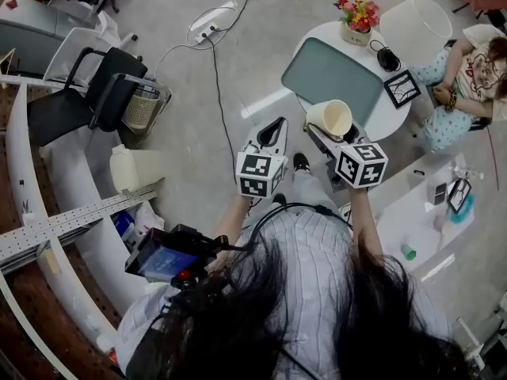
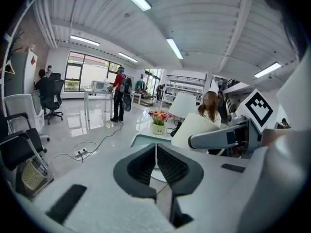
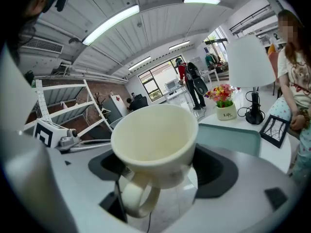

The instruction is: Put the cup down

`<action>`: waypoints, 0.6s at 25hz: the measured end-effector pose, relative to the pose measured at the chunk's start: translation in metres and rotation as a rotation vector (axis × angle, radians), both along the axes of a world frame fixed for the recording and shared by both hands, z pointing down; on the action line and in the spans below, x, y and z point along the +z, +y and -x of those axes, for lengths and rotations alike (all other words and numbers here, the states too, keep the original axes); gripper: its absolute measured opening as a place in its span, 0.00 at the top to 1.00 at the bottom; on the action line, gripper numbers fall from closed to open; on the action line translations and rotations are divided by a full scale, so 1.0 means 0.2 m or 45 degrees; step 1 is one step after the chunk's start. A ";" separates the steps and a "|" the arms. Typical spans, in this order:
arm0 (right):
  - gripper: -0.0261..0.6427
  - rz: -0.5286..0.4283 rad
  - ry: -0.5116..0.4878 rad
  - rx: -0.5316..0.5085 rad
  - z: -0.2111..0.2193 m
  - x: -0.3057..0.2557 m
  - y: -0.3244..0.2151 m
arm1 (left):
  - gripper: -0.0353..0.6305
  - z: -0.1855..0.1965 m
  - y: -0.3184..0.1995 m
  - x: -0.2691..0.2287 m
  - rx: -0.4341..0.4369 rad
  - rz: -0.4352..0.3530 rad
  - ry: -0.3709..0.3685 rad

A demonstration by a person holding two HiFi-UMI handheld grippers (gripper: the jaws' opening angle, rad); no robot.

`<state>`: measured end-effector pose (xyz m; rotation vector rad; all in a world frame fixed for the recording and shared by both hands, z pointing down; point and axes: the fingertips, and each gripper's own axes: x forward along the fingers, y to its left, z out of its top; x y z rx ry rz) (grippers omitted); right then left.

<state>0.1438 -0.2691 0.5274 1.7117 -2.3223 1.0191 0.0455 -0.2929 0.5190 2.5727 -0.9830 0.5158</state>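
A cream cup point(image 1: 334, 118) with a handle is held in the air, tilted, by my right gripper point(image 1: 330, 133), which is shut on it. The right gripper view shows the cup point(image 3: 154, 137) between the dark pads point(image 3: 218, 171), mouth toward the camera and handle hanging down. It hangs just short of the round white table point(image 1: 394, 117), which carries a teal tray point(image 1: 333, 74). My left gripper point(image 1: 272, 128) is beside it on the left, also in the air and shut on nothing. In the left gripper view its pads point(image 2: 170, 166) meet and the cup point(image 2: 193, 126) shows at right.
On the round table stand a flower pot point(image 1: 358, 16), a white lamp point(image 1: 417, 18), a black cable coil and a small picture frame point(image 1: 402, 88). A person point(image 1: 467, 74) sits at its right. Black chairs point(image 1: 95, 93), a floor power strip point(image 1: 212, 22) and a curved white counter point(image 1: 87, 236) lie left.
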 end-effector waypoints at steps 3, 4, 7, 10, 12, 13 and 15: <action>0.36 0.015 0.006 -0.018 -0.04 0.04 -0.08 | 0.92 -0.04 -0.04 0.02 0.002 0.010 -0.011; 0.36 0.018 0.009 -0.024 -0.05 0.05 -0.11 | 0.92 -0.05 -0.06 0.03 0.001 0.013 -0.015; 0.36 0.020 0.023 -0.046 -0.08 0.08 -0.19 | 0.92 -0.07 -0.10 0.04 -0.008 0.017 -0.027; 0.36 0.023 0.049 -0.074 -0.11 0.11 -0.27 | 0.92 -0.09 -0.14 0.07 -0.015 0.019 -0.041; 0.36 0.026 0.069 -0.093 -0.13 0.13 -0.32 | 0.92 -0.10 -0.17 0.08 -0.022 0.020 -0.047; 0.36 0.026 0.076 -0.101 -0.14 0.14 -0.35 | 0.92 -0.10 -0.19 0.09 -0.028 0.022 -0.049; 0.36 0.026 0.088 -0.116 -0.15 0.16 -0.40 | 0.92 -0.09 -0.22 0.10 -0.043 0.028 -0.052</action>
